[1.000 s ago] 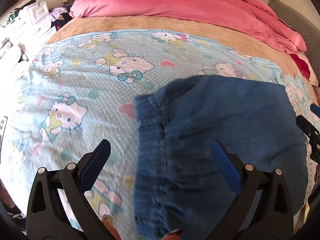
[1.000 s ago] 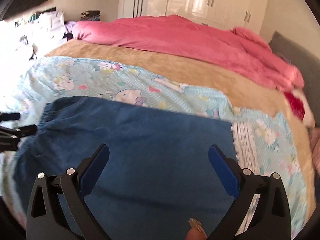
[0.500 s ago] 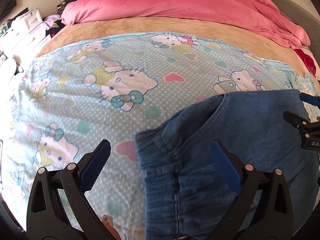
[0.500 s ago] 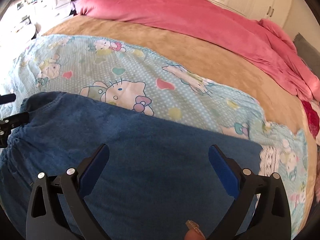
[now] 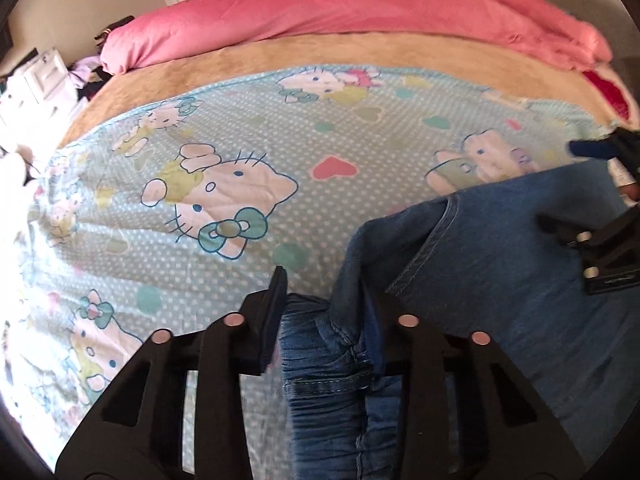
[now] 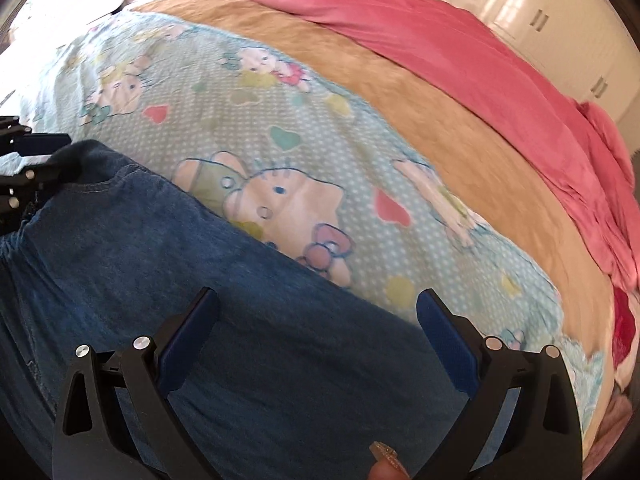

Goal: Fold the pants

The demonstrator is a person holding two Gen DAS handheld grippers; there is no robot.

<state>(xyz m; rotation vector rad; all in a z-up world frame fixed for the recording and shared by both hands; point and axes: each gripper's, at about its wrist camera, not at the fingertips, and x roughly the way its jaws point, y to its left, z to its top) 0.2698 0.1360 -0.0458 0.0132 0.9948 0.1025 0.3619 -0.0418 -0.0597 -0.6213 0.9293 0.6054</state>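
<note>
Blue denim pants (image 5: 492, 280) lie on a light-blue cartoon-cat bedsheet (image 5: 224, 152). My left gripper (image 5: 328, 312) has its jaws drawn in around the gathered waistband corner (image 5: 344, 344) of the pants, with bunched denim between the pads. My right gripper (image 6: 316, 328) is open above the flat denim (image 6: 200, 280), its blue pads wide apart with nothing between them. It also shows at the right edge of the left wrist view (image 5: 596, 208). The left gripper shows at the left edge of the right wrist view (image 6: 24, 160).
A tan blanket (image 5: 280, 56) and a pink duvet (image 5: 360, 4) lie across the far side of the bed. White drawers (image 5: 44, 76) stand at the far left. White wardrobe doors (image 6: 552, 20) line the back wall.
My left gripper has moved in on the waistband corner and shut on it. My right gripper has dropped closer to the pants and stays open.
</note>
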